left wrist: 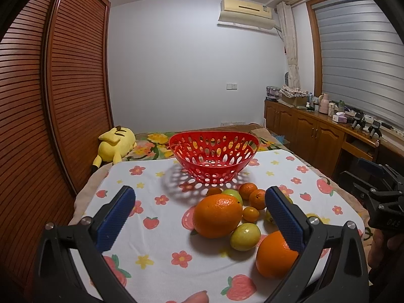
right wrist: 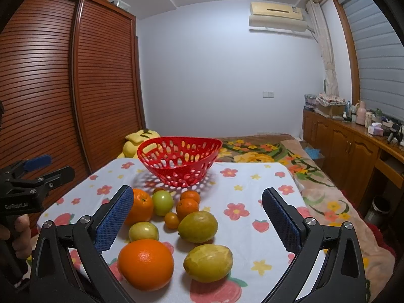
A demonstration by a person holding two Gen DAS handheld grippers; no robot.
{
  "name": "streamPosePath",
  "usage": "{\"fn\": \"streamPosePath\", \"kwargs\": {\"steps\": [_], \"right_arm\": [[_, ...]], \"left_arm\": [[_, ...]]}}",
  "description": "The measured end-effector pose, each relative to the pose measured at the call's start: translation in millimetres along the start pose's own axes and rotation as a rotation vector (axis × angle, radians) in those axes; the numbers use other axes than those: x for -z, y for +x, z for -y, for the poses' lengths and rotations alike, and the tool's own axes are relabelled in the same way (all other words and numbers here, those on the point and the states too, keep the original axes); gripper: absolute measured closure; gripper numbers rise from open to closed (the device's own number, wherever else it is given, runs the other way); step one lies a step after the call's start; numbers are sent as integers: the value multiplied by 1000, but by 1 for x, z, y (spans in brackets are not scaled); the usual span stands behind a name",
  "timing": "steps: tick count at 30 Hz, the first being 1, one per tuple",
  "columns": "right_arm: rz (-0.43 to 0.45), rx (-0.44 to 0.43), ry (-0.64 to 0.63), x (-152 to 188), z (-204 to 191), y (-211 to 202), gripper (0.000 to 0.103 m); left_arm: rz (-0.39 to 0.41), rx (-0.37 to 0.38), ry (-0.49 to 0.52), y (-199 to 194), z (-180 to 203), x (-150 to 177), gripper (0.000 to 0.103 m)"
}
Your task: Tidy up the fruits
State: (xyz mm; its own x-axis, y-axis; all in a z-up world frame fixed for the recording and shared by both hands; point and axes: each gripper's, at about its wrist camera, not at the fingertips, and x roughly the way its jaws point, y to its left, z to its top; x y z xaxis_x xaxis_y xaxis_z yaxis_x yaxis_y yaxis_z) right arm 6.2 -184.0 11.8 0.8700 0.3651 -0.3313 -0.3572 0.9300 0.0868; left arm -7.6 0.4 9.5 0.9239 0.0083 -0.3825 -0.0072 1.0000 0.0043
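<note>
Left hand-held gripper [left wrist: 199, 217] spread wide and grasping nothing, hovering low over the near edge of the bench [left wrist: 161, 227]. Between its blue pads [left wrist: 116, 219], a big orange [left wrist: 217, 216], with a green-yellow fruit [left wrist: 245, 236] touching it on the near right. A second big orange [left wrist: 275, 255] nearer still, partly hidden behind the right pad. Just beyond, a tight cluster of small tangerines [left wrist: 257, 198] and a pale green fruit [left wrist: 233, 194], close enough to crowd any reach for the big orange.

Right hand-held gripper [right wrist: 197, 218] likewise released, holding nothing. Straight ahead between the pads [right wrist: 282, 223], two yellow-green fruits [right wrist: 198, 226], one behind the other, an orange [right wrist: 146, 263] at near left, and a further orange [right wrist: 142, 205] tucked against the left pad. Small tangerines [right wrist: 187, 208] and a green tomato-like fruit [right wrist: 162, 202] behind those.

Farther back, standing empty on the flowered cloth [right wrist: 242, 197], a red perforated basket [left wrist: 214, 156], well apart from both grippers, with the whole fruit pile between. Behind the bench, a bed [right wrist: 265, 149] with a floral blanket and a yellow plush toy [left wrist: 115, 146]. At far left, a louvred wooden wardrobe [left wrist: 63, 88]; at right, low wooden cabinets [left wrist: 315, 131].
</note>
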Motion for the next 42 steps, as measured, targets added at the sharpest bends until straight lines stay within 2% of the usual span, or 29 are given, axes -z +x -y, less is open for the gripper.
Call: {"fn": "streamPosePath", "kwargs": {"steps": [42], "right_arm": [[4, 5, 0, -3, -1, -4, 0]], "left_arm": [[5, 0, 2, -7, 6, -1, 0]]}}
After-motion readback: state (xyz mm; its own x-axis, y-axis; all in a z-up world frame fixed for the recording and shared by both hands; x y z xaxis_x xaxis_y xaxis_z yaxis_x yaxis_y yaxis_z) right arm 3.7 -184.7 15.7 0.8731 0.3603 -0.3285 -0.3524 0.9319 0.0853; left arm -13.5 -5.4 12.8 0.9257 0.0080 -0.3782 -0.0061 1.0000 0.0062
